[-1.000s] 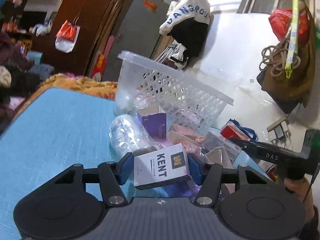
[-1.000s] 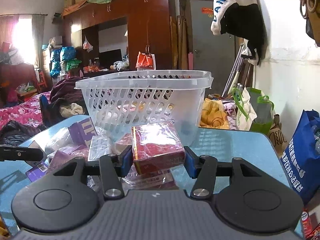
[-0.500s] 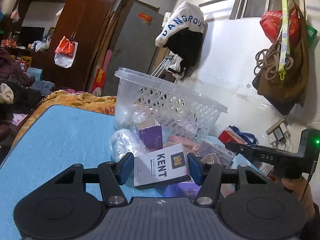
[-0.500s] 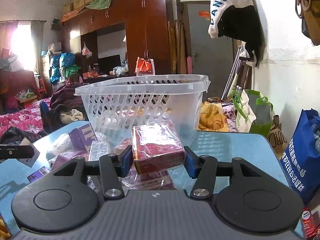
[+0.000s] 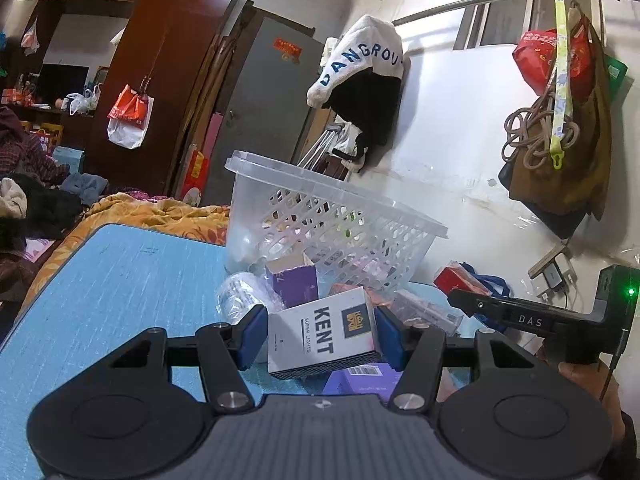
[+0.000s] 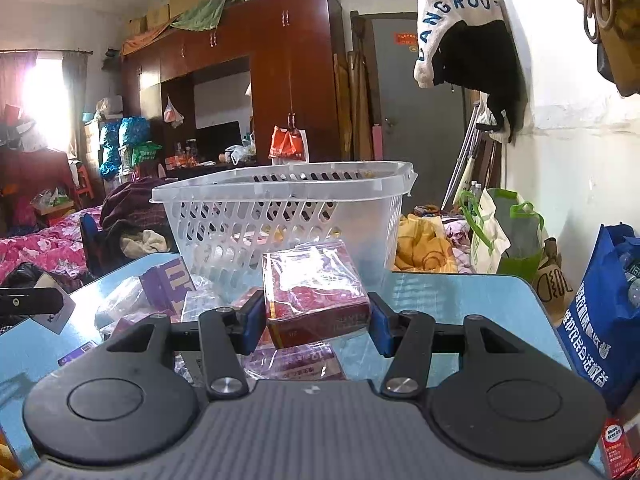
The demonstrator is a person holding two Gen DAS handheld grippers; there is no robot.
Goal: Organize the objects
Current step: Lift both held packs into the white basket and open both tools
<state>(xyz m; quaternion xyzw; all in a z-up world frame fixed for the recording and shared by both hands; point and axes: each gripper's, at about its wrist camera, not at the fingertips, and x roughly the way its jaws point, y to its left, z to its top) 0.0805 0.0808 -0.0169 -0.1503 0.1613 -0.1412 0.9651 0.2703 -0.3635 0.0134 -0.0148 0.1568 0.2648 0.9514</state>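
My left gripper (image 5: 320,336) is shut on a white Kent cigarette box (image 5: 324,332), held above the blue table (image 5: 100,288) short of the clear plastic basket (image 5: 332,220). My right gripper (image 6: 316,320) is shut on a red box wrapped in clear film (image 6: 314,294), also held in front of the basket (image 6: 280,216). In the left wrist view the right gripper (image 5: 520,320) shows as a black bar at the right. A finger of the left gripper (image 6: 28,302) pokes in at the left of the right wrist view.
Purple boxes (image 5: 292,280), clear wrapped packs (image 5: 240,296) and red packs (image 6: 296,360) lie piled on the table before the basket. A blue bag (image 6: 600,320) stands beside the table's right edge. A wall with hanging bags (image 5: 560,140) runs behind the basket.
In the left wrist view the basket and the pile have sunk and the view has tipped upward a little, with the Kent box still gripped. The right wrist view is nearly unchanged.
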